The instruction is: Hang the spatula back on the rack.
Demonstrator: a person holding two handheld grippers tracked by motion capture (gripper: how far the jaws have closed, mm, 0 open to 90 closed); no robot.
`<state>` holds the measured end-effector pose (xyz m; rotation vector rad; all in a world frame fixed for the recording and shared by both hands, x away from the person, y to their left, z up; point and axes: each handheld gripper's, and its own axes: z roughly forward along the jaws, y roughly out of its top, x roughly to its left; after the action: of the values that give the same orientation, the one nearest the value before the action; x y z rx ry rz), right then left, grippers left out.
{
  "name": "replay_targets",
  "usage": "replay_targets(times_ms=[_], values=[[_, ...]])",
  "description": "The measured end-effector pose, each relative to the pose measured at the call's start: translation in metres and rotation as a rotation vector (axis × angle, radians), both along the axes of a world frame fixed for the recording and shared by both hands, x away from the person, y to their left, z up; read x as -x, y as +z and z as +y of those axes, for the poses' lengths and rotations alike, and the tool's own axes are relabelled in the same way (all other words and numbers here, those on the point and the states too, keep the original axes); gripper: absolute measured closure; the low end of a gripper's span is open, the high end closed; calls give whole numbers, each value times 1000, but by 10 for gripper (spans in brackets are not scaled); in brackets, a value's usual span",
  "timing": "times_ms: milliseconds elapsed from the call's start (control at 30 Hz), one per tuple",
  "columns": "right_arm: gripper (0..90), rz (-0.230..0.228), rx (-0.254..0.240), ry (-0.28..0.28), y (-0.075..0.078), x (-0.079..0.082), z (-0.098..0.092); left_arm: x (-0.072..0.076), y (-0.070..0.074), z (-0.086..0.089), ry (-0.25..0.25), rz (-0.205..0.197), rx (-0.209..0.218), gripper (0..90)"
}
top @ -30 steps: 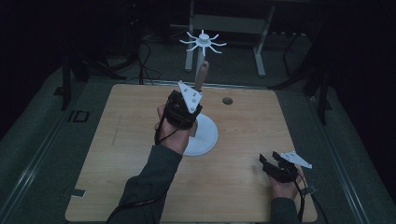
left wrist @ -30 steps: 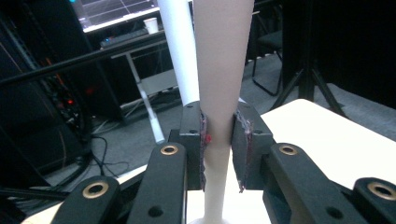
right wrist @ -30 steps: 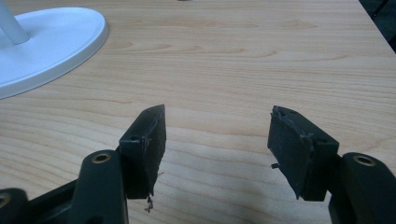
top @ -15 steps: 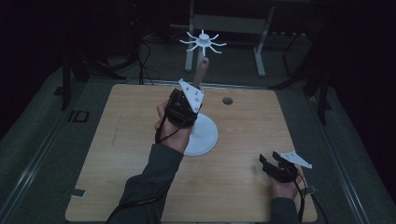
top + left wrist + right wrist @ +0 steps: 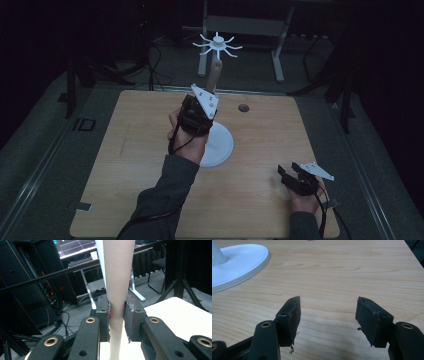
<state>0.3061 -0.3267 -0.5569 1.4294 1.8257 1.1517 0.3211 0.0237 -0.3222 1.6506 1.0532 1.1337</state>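
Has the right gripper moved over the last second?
No. The right gripper sits at the same spot near the table's right front corner, jaws open, no closer to the stand's white base.

The table (image 5: 125, 165) is pale wood with fine grain lines. On it sits a white round base (image 5: 220, 145); the post (image 5: 117, 277) above it is beige, topped by white spokes (image 5: 217, 45). Both tools, left (image 5: 117, 315) and right (image 5: 328, 317), are black with brass-coloured rivets. The sleeve (image 5: 165, 195) is dark grey.

Dim room – grey floor (image 5: 45, 150), lit monitor (image 5: 75, 246) on desk (image 5: 85, 263), dark rack (image 5: 27, 277).
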Motion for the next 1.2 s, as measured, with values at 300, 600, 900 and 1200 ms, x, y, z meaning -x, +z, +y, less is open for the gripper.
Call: replay_targets(times_ms=[300,600,900,1200], values=[[366,0,0,0,0,0,0,-4,2,-2,7,12,1,755],[365,0,-1,0,0,0,0,-7,1,-3,16,17,8,754],[365,0,0,1,0,0,0,-11,1,-3,25,21,7,754],[364,1,-2,1,0,0,0,-14,1,-6,31,21,11,752]])
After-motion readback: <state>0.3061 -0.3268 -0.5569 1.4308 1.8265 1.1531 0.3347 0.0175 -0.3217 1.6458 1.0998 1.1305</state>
